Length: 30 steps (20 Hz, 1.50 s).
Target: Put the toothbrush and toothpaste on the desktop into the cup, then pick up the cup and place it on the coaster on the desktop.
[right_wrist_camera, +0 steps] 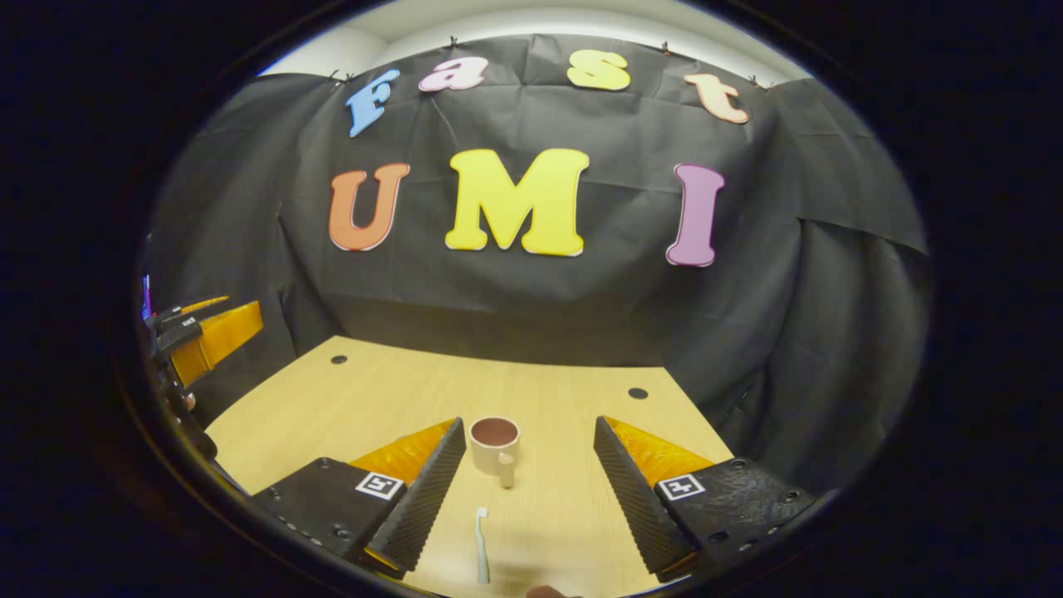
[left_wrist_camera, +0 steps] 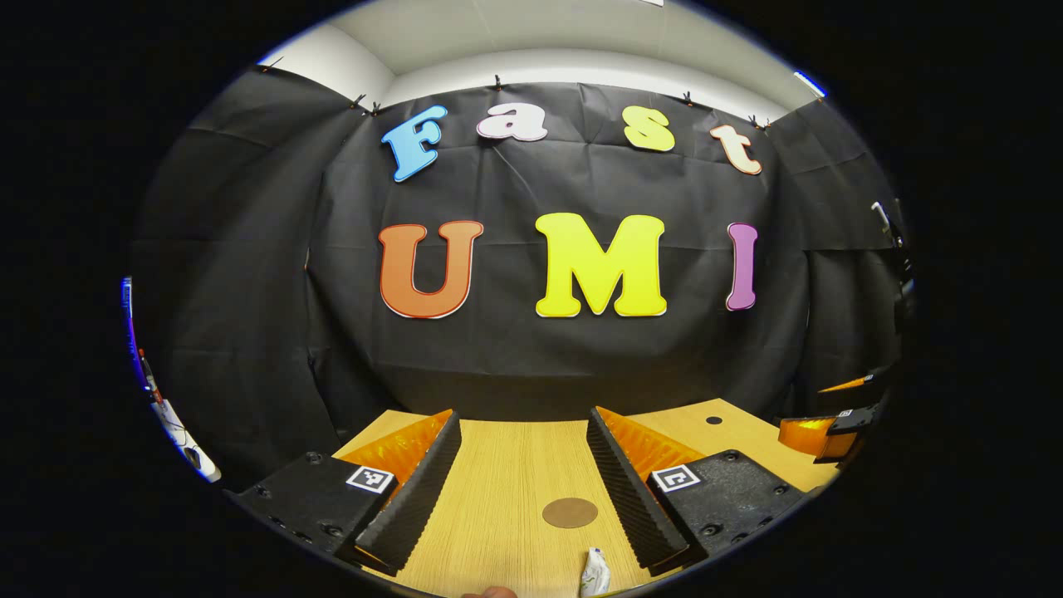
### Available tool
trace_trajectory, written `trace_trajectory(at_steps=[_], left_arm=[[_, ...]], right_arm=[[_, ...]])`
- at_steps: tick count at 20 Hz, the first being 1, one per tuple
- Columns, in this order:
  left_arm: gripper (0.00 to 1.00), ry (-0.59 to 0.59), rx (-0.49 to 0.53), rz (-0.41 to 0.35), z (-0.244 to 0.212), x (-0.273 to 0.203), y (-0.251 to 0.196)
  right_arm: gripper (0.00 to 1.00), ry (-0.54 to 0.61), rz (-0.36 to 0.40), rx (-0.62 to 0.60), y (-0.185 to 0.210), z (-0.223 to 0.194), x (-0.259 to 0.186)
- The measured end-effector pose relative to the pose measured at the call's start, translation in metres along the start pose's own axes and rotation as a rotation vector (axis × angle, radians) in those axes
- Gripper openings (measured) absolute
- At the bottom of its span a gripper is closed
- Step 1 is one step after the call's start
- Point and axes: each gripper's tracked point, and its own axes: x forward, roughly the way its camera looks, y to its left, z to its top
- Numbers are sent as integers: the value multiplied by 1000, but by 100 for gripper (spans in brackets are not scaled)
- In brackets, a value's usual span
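On the desktop (right_wrist_camera: 374, 399), toothbrush (right_wrist_camera: 481, 544) lengthwise toward cup (right_wrist_camera: 495, 444) (head nearest), right gripper (right_wrist_camera: 527, 465) wide, empty.

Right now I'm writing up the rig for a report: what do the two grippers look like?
The left gripper and the right gripper look alike: two wedge-shaped fingers with ribbed inner faces and translucent orange backing, each mounted on a black textured block with screws. Every block carries a small square black-and-white marker. Orange and black parts of the other gripper show at the edge of both views. No cables or sleeves are visible.
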Motion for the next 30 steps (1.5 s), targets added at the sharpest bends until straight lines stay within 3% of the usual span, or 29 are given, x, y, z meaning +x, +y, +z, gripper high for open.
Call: trace_trajectory(at_steps=[5, 15, 26, 28, 30], left_arm=[[97, 9, -23, 2, -4, 3, 2], [96, 29, 34, -23, -20, 17, 3], [96, 70, 24, -18, -39, 33, 15], [96, 73, 27, -13, -40, 34, 17], [97, 88, 32, -6, -45, 35, 21]], right_arm=[[95, 177, 26, -11, 5, -31, 16], [96, 684, 106, -43, 18, -151, 36], [95, 996, 144, -89, 46, -227, 59], [88, 1033, 148, -78, 51, -237, 62], [73, 1060, 150, -60, 56, -242, 64]])
